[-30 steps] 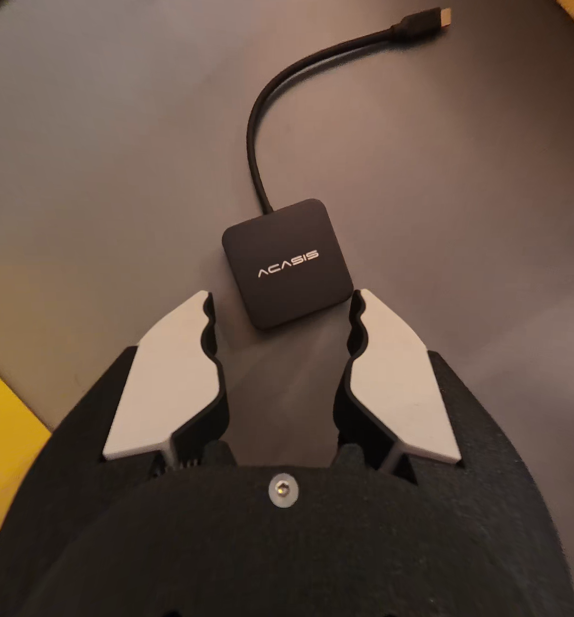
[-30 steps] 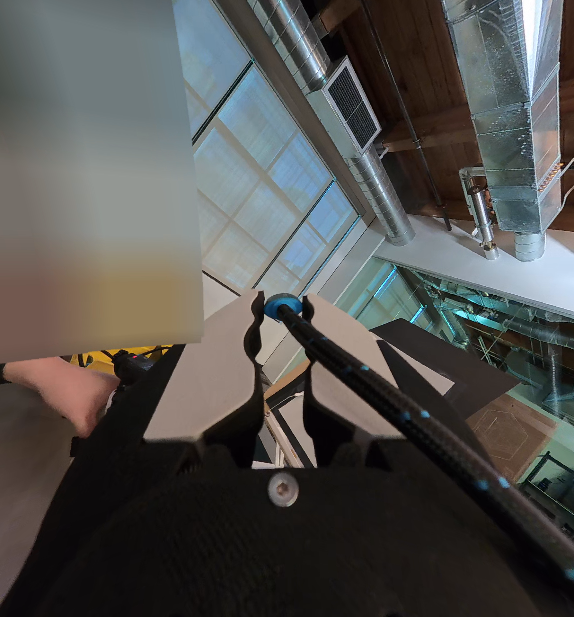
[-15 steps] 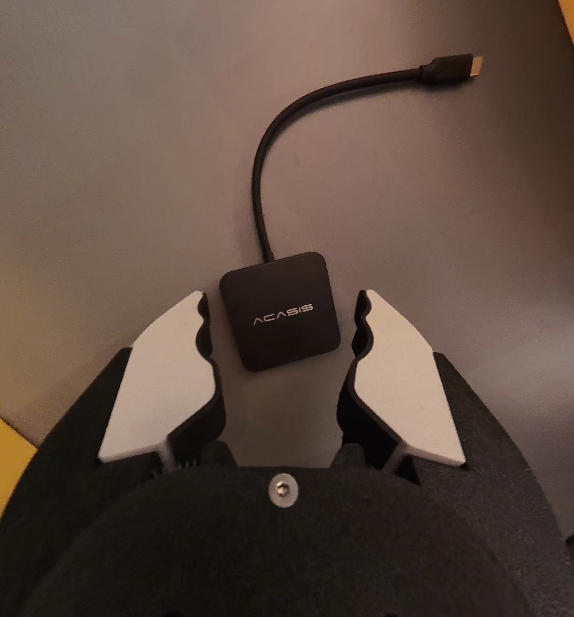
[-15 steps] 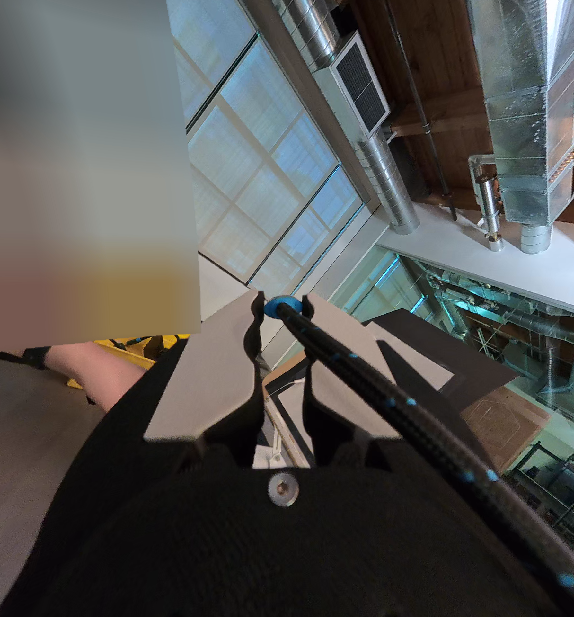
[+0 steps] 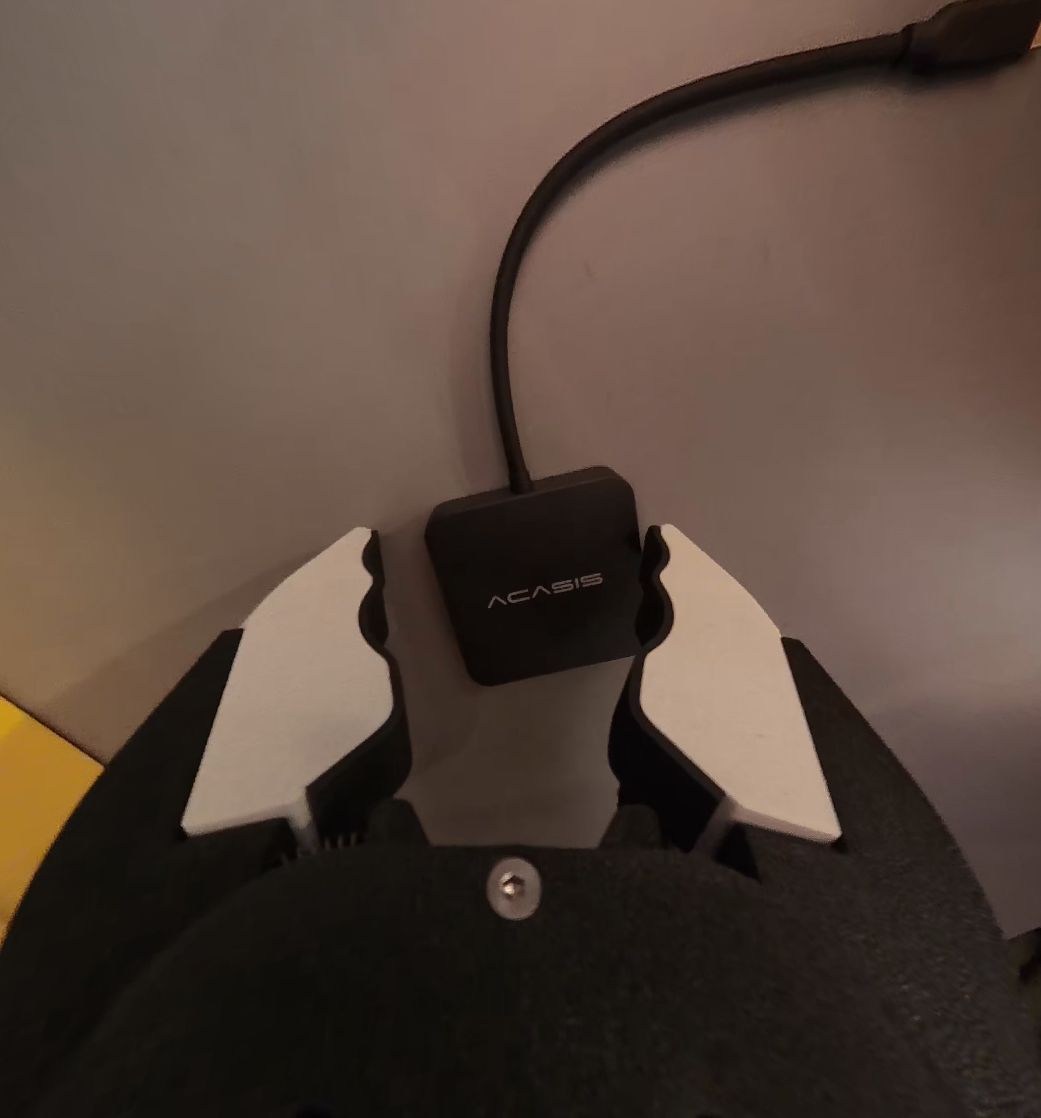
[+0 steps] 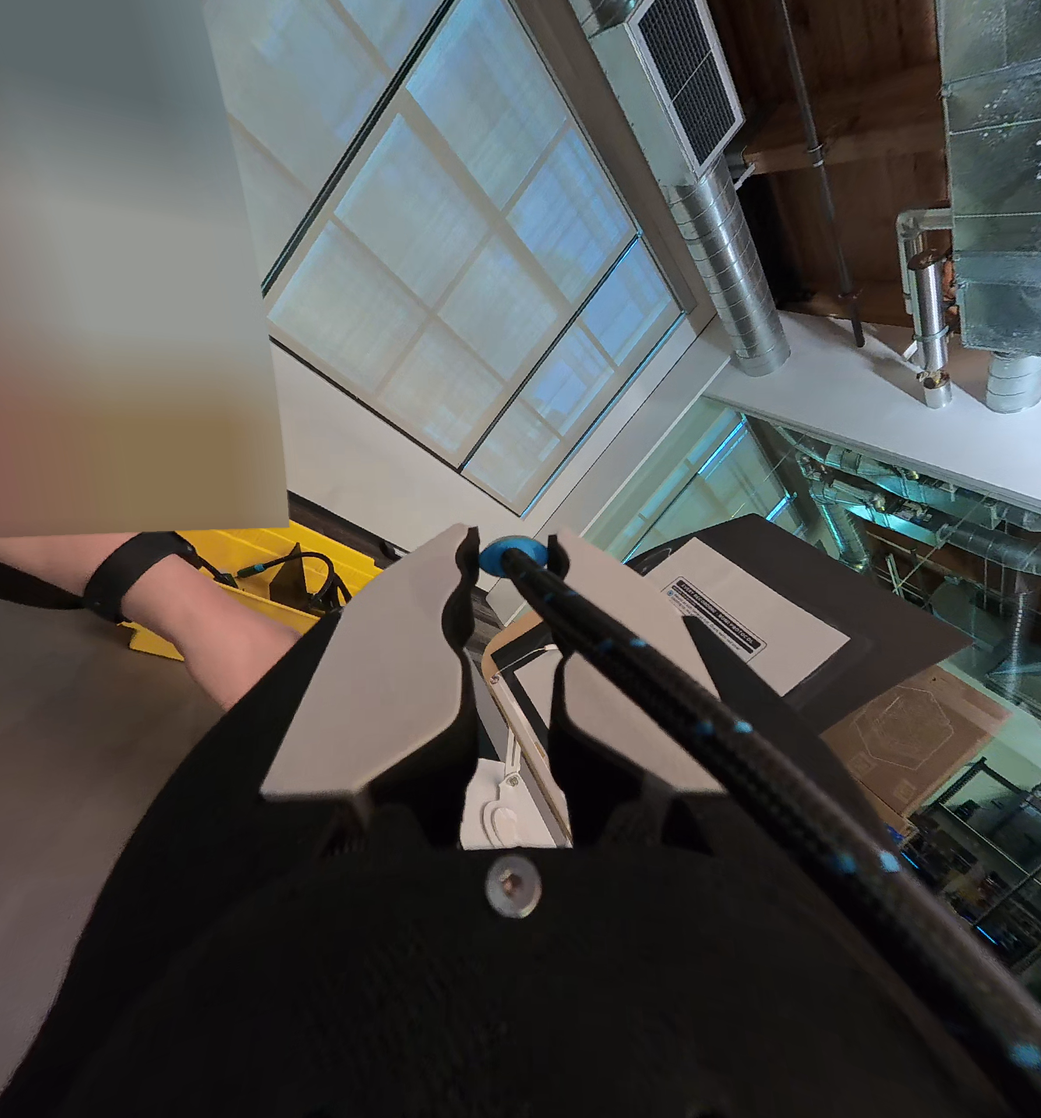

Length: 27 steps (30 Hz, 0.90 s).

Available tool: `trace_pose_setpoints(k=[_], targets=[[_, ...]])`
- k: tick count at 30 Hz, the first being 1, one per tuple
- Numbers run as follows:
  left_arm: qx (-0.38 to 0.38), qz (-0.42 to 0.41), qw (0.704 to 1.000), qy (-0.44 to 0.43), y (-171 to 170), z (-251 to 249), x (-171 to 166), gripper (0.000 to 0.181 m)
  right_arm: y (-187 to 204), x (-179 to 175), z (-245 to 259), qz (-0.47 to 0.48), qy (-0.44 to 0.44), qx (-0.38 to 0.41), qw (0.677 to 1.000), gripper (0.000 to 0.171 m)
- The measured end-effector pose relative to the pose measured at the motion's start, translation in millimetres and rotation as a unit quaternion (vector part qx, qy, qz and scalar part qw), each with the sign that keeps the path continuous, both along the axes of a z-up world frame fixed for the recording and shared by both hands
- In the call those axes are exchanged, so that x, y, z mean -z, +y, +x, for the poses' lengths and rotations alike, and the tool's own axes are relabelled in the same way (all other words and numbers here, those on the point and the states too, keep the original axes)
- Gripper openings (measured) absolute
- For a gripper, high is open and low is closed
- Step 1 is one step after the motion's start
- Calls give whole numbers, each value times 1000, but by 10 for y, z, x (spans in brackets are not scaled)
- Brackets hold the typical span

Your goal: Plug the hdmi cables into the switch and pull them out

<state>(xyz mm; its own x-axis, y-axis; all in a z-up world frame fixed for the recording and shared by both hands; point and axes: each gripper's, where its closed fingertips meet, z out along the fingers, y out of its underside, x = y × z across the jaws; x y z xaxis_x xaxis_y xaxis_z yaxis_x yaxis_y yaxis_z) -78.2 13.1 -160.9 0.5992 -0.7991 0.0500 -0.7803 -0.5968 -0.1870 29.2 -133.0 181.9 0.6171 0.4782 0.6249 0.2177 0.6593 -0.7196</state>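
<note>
Between the parted fingers of the left gripper (image 5: 515,547) the black switch (image 5: 539,573) is straddled flat on the grey table (image 5: 203,302), its short cable (image 5: 509,339) curved away, braided hdmi cable (image 6: 657,659) clenched by the right gripper (image 6: 513,544), tilted up toward windows (image 6: 463,254).

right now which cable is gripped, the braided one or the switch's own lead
The braided black cable with blue flecks, shut in the right gripper. The switch's smooth lead lies free on the table.
</note>
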Motion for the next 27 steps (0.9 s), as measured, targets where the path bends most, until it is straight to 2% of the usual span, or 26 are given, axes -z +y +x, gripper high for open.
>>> trace_pose_setpoints(k=[6, 11, 14, 15, 18, 20, 22, 27], targets=[[8, 12, 1000, 10, -1, 2, 18, 80, 23, 18, -2, 1, -5, 7, 1000, 22], [46, 25, 999, -9, -11, 31, -22, 79, 22, 37, -22, 3, -12, 6, 1000, 22], [159, 13, 985, -60, -141, 136, -187, 77, 14, 47, -33, 6, -17, 2, 1000, 22], [196, 28, 978, -61, -131, 127, -255, 86, 12, 52, -35, 6, -19, 1, 1000, 22], [337, 91, 936, -36, -106, 74, -420, 85, 5, 65, -38, 11, -22, -6, 1000, 22], [405, 108, 908, -16, -139, 52, -411, 93, 12, 75, -30, 11, -22, -8, 1000, 22], [441, 92, 893, 12, -182, 9, -310, 91, 36, 86, -12, 7, -21, -5, 1000, 22], [468, 50, 882, 34, -179, -71, -31, 89, 94, 132, 3, -1, -25, -1, 1000, 22]])
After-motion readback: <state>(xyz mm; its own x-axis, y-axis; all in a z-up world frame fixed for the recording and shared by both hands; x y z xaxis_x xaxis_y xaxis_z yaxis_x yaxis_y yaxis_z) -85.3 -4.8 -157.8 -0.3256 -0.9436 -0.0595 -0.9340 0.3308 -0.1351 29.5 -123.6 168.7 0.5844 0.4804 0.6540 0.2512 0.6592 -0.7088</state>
